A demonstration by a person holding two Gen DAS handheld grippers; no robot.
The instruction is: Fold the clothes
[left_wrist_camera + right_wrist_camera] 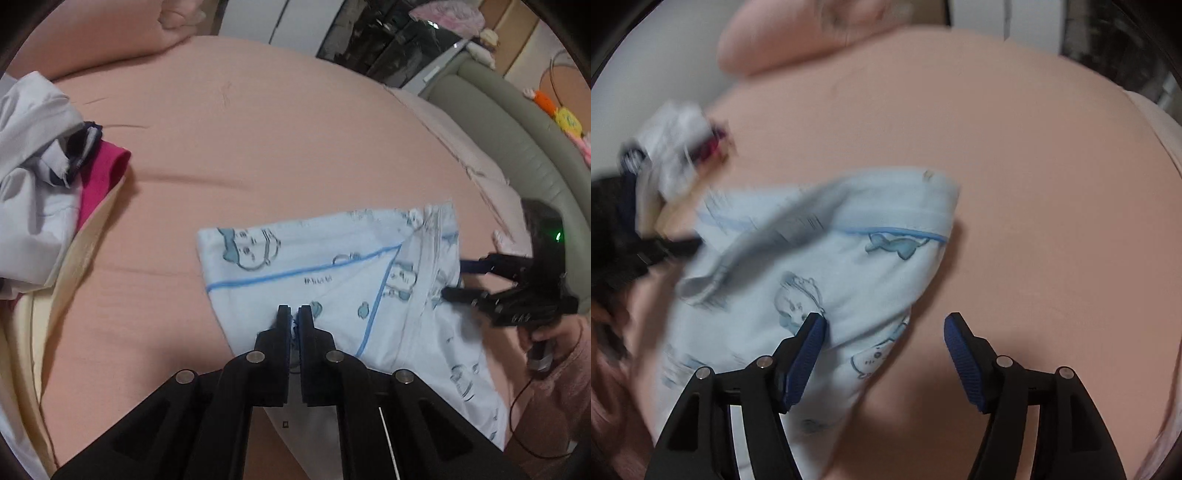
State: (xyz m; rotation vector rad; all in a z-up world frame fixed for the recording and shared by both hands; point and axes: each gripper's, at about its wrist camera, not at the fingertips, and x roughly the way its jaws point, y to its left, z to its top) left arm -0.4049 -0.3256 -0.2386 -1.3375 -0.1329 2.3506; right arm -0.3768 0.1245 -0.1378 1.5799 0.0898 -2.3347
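On a pink bed sheet (258, 129), a light-blue cartoon-print garment (332, 266) lies partly folded, the left gripper (294, 317) pinched shut on its near edge, the right gripper (884, 325) spread wide over its other side, and a heap of unfolded clothes (40, 177) waiting nearby.

Black grippers (294, 314), blue pads (809, 354), pink sleeve (569, 373).
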